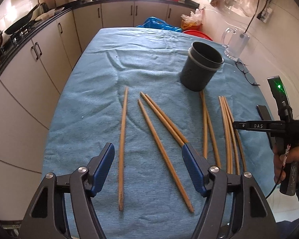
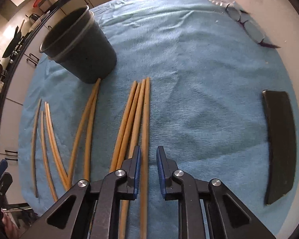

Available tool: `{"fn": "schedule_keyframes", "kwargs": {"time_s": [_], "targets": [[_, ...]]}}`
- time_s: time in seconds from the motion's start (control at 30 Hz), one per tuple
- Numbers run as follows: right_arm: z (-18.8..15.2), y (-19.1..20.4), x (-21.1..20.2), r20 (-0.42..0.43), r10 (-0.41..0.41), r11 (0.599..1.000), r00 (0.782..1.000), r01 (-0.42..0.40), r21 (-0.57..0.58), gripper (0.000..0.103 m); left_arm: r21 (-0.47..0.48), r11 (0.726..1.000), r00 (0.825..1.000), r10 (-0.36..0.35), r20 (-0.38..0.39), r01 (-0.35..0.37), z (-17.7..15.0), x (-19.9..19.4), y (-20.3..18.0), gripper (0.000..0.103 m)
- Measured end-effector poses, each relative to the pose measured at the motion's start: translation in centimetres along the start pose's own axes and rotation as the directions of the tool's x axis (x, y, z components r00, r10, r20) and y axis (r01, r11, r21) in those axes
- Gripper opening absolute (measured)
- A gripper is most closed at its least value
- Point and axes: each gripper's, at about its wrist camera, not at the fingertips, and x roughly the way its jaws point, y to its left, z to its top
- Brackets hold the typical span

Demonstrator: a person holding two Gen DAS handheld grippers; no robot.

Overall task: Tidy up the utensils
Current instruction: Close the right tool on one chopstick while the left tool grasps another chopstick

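Left wrist: slim tan wooden chopsticks (image 1: 165,155) flat.

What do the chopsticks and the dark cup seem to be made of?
Chopsticks: probably bamboo or wood, matte tan, ends slightly worn. Dark cup: perhaps plastic or coated metal, dull grey-black, with a thin rim; the look leaves it open.

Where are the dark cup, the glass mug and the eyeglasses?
Dark cup (image 1: 197,73): left wrist view, on its outer wall.
Glass mug (image 1: 237,41): left wrist view, on its clear body.
Eyeglasses (image 1: 249,76): left wrist view, on the nearer lens.
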Motion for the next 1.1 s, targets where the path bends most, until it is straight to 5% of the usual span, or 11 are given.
{"fn": "schedule_keyframes", "kwargs": {"time_s": [0.3,0.6,0.7,0.83,1.1], "targets": [[1.2,0.2,0.5,-0.006,-0.098,0.995,0.995,0.098,-0.033,0.009,0.006,0.998,0.996,-0.063,-0.068,0.064,1.3,2.2,-1.1,0.069],[0.3,-2.3,-0.2,-0.035,-0.075,0.997,0.997,0.075,0.008,0.009,0.016,0.988,0.975,-0.147,-0.169,0.152,5.0,8.0,-6.0,0.069],[-0.8,-3.4,-0.4,-0.038,-0.056,0.998,0.998,0.057,0.016,0.009,0.073,0.987,0.972,-0.128,-0.195,0.144,5.6,9.6,-8.1,0.062],[-1.4,-3.7,-0.5,-0.041,-0.036,0.999,0.998,0.037,0.016,0.009,0.128,0.986,0.965,-0.075,-0.25,0.11,5.6,11.7,-9.6,0.039],[-1.1,-4.4,-0.4,-0.048,-0.002,1.0,0.999,0.003,0.026,0.009,0.156,0.985,0.962,-0.03,-0.272,0.074,5.5,13.3,-10.4,0.034]]}}
